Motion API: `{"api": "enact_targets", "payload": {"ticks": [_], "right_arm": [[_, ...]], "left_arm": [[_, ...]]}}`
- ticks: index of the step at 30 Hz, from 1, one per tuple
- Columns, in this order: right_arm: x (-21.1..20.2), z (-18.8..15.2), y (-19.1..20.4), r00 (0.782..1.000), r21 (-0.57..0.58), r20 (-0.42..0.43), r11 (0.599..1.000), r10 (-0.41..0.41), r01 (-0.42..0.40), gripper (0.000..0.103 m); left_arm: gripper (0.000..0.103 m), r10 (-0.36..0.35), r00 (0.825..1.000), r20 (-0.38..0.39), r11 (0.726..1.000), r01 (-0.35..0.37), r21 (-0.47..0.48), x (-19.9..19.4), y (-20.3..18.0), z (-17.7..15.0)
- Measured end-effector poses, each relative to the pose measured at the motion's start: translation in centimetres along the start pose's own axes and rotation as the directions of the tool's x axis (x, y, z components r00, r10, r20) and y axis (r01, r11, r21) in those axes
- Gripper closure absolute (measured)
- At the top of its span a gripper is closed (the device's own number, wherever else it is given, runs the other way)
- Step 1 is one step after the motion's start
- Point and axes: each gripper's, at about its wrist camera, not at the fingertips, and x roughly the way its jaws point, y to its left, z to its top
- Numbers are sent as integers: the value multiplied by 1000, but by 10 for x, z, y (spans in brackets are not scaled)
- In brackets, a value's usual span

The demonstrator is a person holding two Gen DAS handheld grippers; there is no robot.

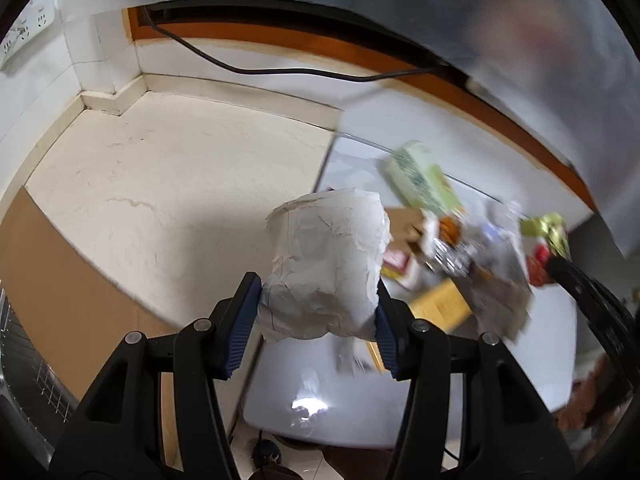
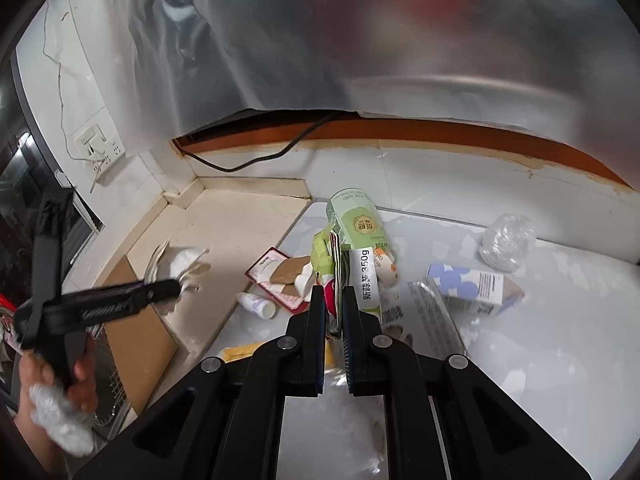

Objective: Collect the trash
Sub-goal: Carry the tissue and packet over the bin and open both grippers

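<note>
My left gripper (image 1: pixel 318 302) is shut on a crumpled white paper wad (image 1: pixel 328 264), held above the cream counter (image 1: pixel 168 184); the same wad (image 2: pixel 182 262) and the left gripper (image 2: pixel 176 286) show in the right wrist view. My right gripper (image 2: pixel 334 300) is shut on a flat food packet (image 2: pixel 340 276) with a green top and a white "350g" label, lifted over the white surface (image 2: pixel 540 340). The right gripper's arm (image 1: pixel 588 296) shows at the right edge of the left wrist view with the green packet (image 1: pixel 546 228). A translucent plastic bag (image 2: pixel 360 32) hangs across the top.
On the white surface lie a green carton (image 2: pixel 354 220), a blue-dotted carton (image 2: pixel 476 286), a clear crumpled wrapper (image 2: pixel 506 242), a small white bottle (image 2: pixel 258 304), a red-edged card (image 2: pixel 272 276) and a yellow packet (image 2: pixel 240 352). Brown cardboard (image 2: pixel 136 336) lies at the counter's edge. A black cable (image 2: pixel 256 160) runs along the wall.
</note>
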Motion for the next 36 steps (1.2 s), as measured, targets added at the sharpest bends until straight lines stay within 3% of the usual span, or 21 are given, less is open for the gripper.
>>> {"api": "enact_targets", "payload": {"ticks": [9,17,25,31,36], "right_arm": [[-63,-51,36,996,45,55,997,-64,61,96],[-99,-137,74,993,112,27,987,-118,114,96],[-97,-240,95,983,201,-102,965,-151,169,96],[-79,-302,96,962,224,-231,953,-149,202,96],[-53,-343,82,939,240,-322,949,-119,203,95]], "left_arm": [[53,-122,993,-7,987,122,101,-63,-8,-62],[53,-188,981,-57,961,196,193,-93,-2,-131],[53,-203,962,-182,940,244,240,-77,3,-196],[53,-206,930,-304,938,277,210,-43,-4,-240],[53,-169,907,-385,948,256,187,4,-16,-283]]}}
